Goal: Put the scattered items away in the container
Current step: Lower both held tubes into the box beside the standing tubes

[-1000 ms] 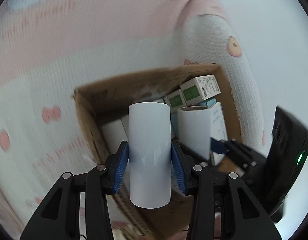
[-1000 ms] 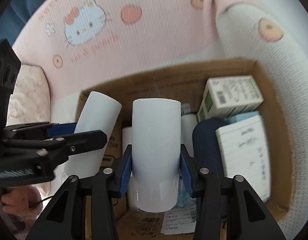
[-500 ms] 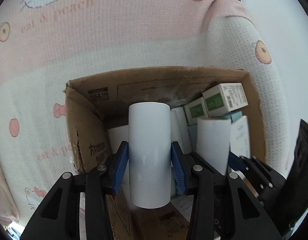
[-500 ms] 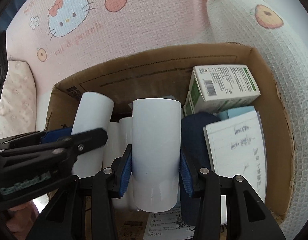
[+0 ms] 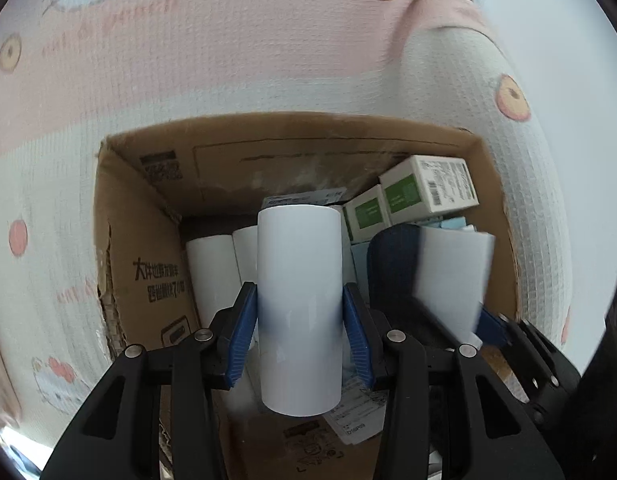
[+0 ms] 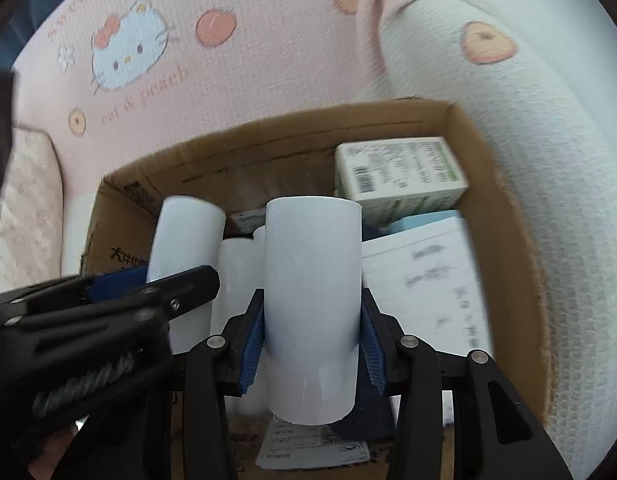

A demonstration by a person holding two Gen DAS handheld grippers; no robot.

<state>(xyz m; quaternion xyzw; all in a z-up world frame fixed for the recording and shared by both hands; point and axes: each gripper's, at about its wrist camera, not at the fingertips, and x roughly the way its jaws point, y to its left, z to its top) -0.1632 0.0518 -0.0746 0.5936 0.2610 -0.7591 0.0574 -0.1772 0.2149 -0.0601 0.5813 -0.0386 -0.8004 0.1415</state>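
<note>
Placing step: left tool (image 5: 299,330) clamped on a white roll (image 5: 299,308), right tool (image 6: 311,338) clamped on another white roll (image 6: 312,312), both poised above the open cardboard box (image 5: 144,264) on a bed; next, lower into free gaps, then release.

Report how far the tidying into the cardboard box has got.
Done: the cardboard box already holds white rolls, green-and-white cartons, a lined notepad and a dark blue item.
In hand: the left gripper is shut on a white roll and the right gripper on another, both above the box.
Left: releasing both rolls inside. No loose items show on the blanket.
</note>
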